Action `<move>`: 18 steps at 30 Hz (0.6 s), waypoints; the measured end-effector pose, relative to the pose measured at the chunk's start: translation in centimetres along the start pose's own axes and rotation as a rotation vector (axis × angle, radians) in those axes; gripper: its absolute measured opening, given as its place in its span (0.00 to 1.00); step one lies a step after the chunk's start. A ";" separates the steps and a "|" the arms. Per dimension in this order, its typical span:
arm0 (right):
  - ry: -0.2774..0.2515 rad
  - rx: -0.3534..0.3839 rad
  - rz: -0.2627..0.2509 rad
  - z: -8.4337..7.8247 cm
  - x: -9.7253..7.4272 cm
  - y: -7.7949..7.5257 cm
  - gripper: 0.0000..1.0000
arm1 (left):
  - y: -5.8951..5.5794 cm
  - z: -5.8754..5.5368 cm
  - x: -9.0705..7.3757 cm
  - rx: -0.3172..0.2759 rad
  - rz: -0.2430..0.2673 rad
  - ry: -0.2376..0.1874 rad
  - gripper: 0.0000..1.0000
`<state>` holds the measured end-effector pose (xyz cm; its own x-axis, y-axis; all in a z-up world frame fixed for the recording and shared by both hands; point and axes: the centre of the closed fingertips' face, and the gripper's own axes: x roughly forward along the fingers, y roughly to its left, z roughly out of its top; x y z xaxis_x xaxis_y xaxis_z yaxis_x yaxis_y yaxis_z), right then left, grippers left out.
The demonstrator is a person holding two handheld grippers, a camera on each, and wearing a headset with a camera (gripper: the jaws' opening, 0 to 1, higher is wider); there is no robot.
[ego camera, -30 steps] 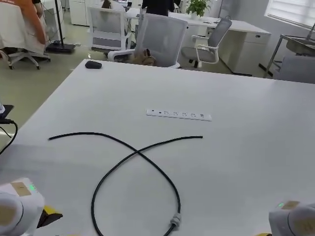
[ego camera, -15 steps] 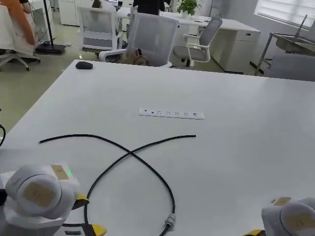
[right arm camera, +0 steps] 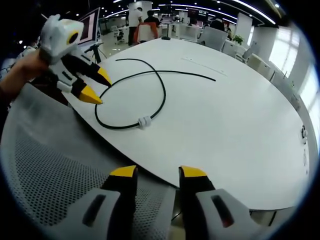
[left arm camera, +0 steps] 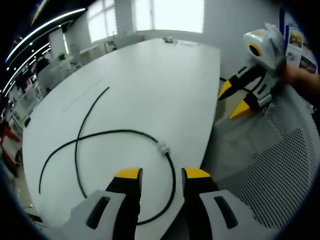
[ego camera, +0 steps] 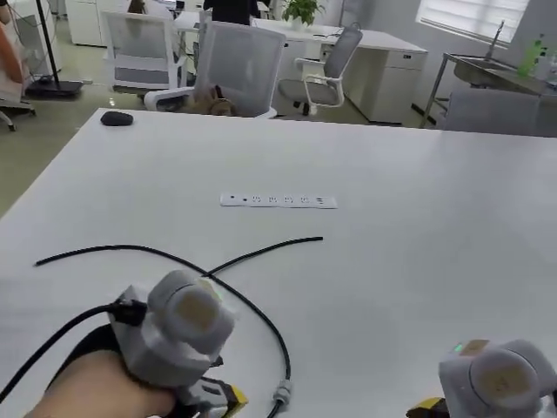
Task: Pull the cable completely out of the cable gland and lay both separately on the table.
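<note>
Cable [ego camera: 265, 252] lies looped on the counter [ego camera: 418, 244], cable gland [right arm camera: 144, 121] threaded on it near the front edge; likely light, floppy, slick, so pinch the rigid gland and the jacket just beside it; left tool [left arm camera: 161, 173] and right tool [right arm camera: 157, 171] both spread, empty.

White tabletop [ego camera: 418, 244] broad and bare right of thin black looped cable [ego camera: 270, 249]; low obstacles: flat white power strip [ego camera: 278, 201] mid-tabletop beyond cable, small black mouse [ego camera: 117, 119] at far left corner
</note>
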<state>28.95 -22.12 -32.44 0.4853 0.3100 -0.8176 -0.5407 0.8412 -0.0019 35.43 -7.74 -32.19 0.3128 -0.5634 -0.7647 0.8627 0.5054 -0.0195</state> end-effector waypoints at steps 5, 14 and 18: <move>-0.002 0.005 -0.003 0.0 0.0 0.0 0.33 | -1.2 1.2 2.9 -0.080 -0.087 -0.031 0.34; 0.001 0.003 -0.010 0.0 0.0 -0.1 0.30 | -0.2 -1.0 8.3 -0.037 -0.066 0.079 0.32; 0.002 -0.001 -0.015 0.0 0.0 -0.2 0.29 | 0.3 -1.7 9.6 -0.080 -0.054 0.095 0.29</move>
<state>29.04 -22.32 -32.42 0.4924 0.2962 -0.8184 -0.5336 0.8456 -0.0150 37.99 -11.90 -40.61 0.2242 -0.5286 -0.8187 0.8417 0.5284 -0.1106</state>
